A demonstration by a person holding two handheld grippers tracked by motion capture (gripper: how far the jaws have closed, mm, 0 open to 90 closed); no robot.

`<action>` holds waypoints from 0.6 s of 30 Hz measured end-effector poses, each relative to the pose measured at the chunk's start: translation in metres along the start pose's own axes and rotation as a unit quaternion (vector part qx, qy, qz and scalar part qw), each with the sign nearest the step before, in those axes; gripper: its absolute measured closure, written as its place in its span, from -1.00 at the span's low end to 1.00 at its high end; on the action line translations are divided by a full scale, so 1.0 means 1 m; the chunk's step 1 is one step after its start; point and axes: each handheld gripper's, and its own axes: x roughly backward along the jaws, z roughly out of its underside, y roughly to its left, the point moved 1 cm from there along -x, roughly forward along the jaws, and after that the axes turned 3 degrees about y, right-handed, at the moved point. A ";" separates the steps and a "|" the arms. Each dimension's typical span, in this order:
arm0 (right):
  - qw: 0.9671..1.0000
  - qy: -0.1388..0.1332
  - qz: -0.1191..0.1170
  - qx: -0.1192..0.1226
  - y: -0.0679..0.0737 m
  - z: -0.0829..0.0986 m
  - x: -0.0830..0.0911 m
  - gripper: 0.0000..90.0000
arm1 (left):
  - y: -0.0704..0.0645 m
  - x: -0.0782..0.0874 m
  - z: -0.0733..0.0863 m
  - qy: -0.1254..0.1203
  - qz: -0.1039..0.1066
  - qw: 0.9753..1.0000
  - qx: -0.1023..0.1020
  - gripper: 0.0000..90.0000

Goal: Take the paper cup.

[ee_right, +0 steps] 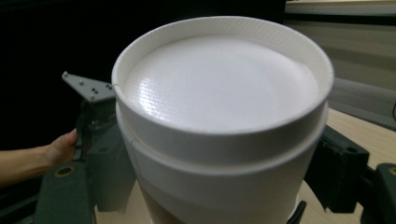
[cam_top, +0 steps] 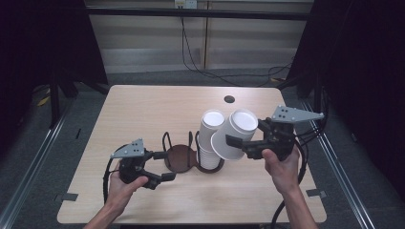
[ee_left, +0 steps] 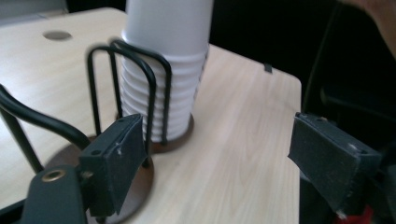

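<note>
Held upside down above the desk, a white paper cup sits clamped in the right gripper beside the cup stack; the left gripper gapes empty by the wire holder.

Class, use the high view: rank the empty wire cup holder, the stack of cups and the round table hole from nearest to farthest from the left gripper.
1. Empty wire cup holder, right beside the left gripper.
2. Stack of cups, one holder farther right.
3. Table hole, far edge.
</note>
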 end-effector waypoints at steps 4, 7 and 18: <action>1.000 0.008 -0.016 0.002 0.005 0.005 -0.007 -0.52 | 0.000 -0.002 -0.006 0.000 0.000 1.000 -0.004 -0.54; 1.000 0.007 -0.026 0.002 0.007 0.007 -0.010 -0.52 | -0.003 -0.004 -0.009 0.003 0.007 1.000 -0.013 -0.55; 0.998 0.019 -0.054 0.002 0.016 0.021 -0.032 -0.52 | -0.024 -0.021 -0.029 0.002 0.028 0.998 -0.056 -0.64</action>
